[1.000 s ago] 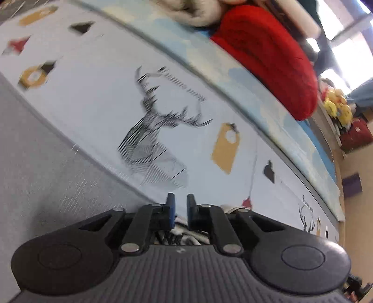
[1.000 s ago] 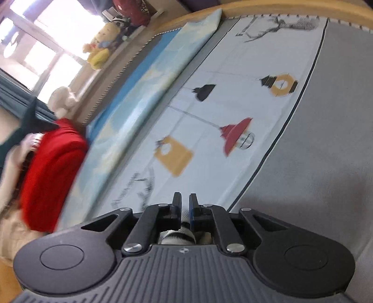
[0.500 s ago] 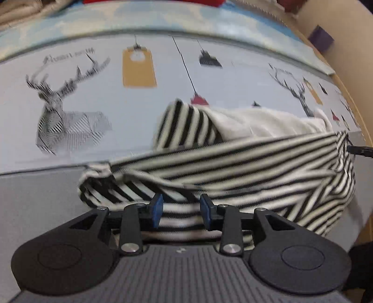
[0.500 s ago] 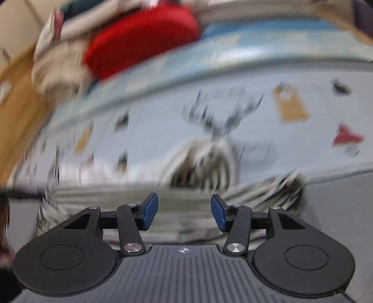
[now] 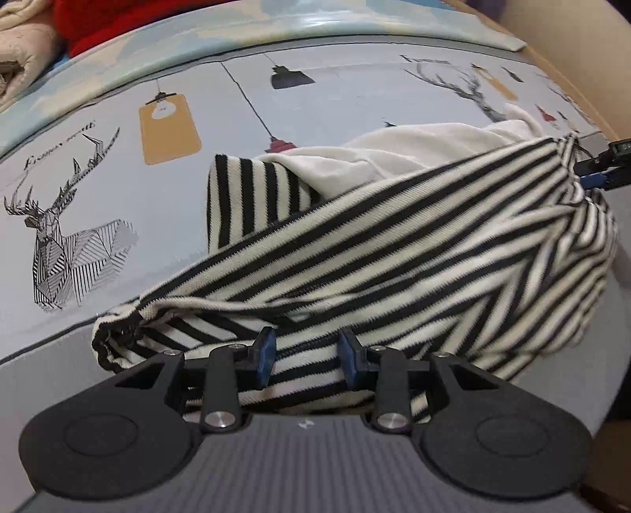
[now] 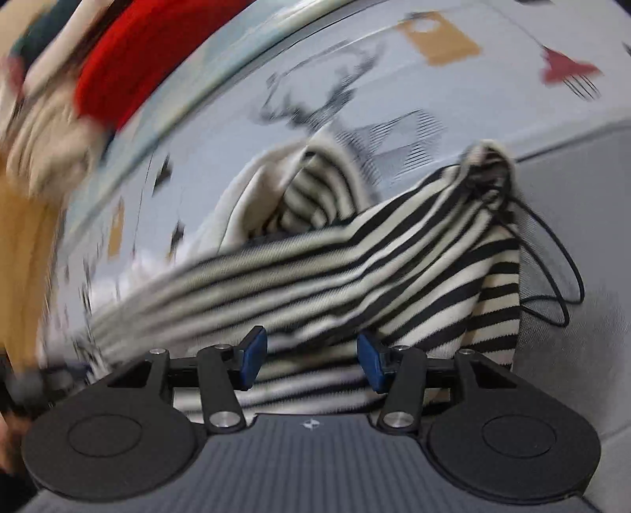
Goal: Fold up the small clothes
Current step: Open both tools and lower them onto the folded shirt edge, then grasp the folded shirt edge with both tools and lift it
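my right view is smeared with motion blur: the red cushion (image 6: 130, 67) and the deer print (image 6: 315, 98) are vague. my body hides the striped top (image 5: 394, 252) at its near edge. the other fingers (image 5: 603, 167) are cut off at the frame edge.

A home bedroom: a pale grey bedsheet printed with geometric deer and hanging lamps (image 5: 98, 189) covers a bed, with a plush red cushion (image 5: 90, 19) and cream folded blanket (image 5: 19, 51) behind it.
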The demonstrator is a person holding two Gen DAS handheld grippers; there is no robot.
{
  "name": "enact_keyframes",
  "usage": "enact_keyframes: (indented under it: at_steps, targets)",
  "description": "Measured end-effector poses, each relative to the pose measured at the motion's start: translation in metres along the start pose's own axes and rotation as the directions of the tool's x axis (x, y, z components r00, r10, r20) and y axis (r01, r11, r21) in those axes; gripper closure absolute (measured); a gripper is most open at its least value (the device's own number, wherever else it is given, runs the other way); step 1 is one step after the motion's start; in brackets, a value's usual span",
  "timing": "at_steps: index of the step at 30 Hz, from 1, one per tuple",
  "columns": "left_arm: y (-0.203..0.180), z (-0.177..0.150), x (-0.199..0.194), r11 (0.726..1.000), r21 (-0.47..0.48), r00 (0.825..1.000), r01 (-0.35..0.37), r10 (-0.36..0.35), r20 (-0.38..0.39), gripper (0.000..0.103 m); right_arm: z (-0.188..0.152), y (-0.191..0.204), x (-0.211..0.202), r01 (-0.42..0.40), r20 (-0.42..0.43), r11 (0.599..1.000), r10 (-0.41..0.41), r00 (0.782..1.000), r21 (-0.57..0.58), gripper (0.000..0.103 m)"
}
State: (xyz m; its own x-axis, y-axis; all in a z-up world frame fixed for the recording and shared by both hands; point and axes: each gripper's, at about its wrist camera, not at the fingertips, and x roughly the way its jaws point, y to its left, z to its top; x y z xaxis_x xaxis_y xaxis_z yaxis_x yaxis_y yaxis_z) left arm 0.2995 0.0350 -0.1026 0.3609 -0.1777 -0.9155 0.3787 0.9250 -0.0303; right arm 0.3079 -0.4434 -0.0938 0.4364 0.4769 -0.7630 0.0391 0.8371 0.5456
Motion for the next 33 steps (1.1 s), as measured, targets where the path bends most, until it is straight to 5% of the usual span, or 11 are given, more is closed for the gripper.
enact_keyframes:
  at_steps: [4, 6, 9, 14, 17, 20, 25, 27, 28, 30, 33]
  targets:
    - [-0.003, 0.005, 0.011, 0.999, 0.013, 0.999, -0.033, 0.033, 0.020, 0.064, 0.001, -0.003, 0.014, 0.011, 0.035, 0.997, -0.014, 0.999, 0.077, 0.051]
    - [-0.004, 0.008, 0.016, 0.999, 0.018, 1.000, -0.030, 0.029, 0.009, 0.067, 0.003, 0.001, 0.018, 0.054, 0.062, 0.994, -0.060, 0.996, 0.094, 0.075]
    - [0.001, 0.012, 0.016, 1.000, 0.006, 1.000, 0.009, -0.009, -0.002, 0.103, 0.006, 0.007, 0.014, 0.104, 0.103, 0.988, -0.116, 0.988, 0.116, 0.097]
    - [0.033, 0.029, -0.018, 0.989, -0.140, 0.989, -0.055, 0.074, 0.131, 0.103, 0.017, 0.014, -0.012, 0.058, 0.192, 0.979, -0.096, 0.977, 0.193, 0.098]
    - [0.048, 0.039, -0.044, 0.977, -0.213, 0.969, 0.029, 0.025, 0.247, 0.103, 0.028, 0.019, -0.038, -0.055, 0.319, 0.970, -0.024, 0.948, 0.236, 0.098]
    - [0.051, 0.045, -0.049, 0.972, -0.216, 0.968, 0.093, -0.038, 0.248, 0.101, 0.038, 0.021, -0.049, -0.114, 0.417, 0.960, -0.004, 0.909, 0.257, 0.098]
    - [0.054, 0.039, -0.041, 0.977, -0.212, 0.983, 0.024, 0.015, 0.183, 0.096, 0.048, 0.018, -0.031, -0.164, 0.506, 0.952, 0.010, 0.862, 0.260, 0.098]
    - [0.066, 0.030, -0.043, 0.969, -0.247, 0.983, -0.014, 0.059, 0.174, 0.091, 0.053, 0.016, -0.019, -0.157, 0.493, 0.951, 0.006, 0.870, 0.266, 0.091]
    - [0.074, 0.027, -0.045, 0.957, -0.287, 0.983, -0.032, 0.082, 0.165, 0.078, 0.055, 0.014, -0.013, -0.151, 0.472, 0.951, 0.006, 0.882, 0.270, 0.091]
    - [0.094, 0.021, -0.049, 0.912, -0.406, 0.985, -0.056, 0.116, 0.125, 0.067, 0.056, 0.018, -0.006, -0.075, 0.425, 0.964, -0.041, 0.904, 0.254, 0.091]
    - [0.113, 0.011, -0.051, 0.851, -0.523, 0.992, -0.051, 0.102, 0.070, 0.067, 0.055, 0.022, -0.005, 0.036, 0.365, 0.979, -0.109, 0.925, 0.201, 0.083]
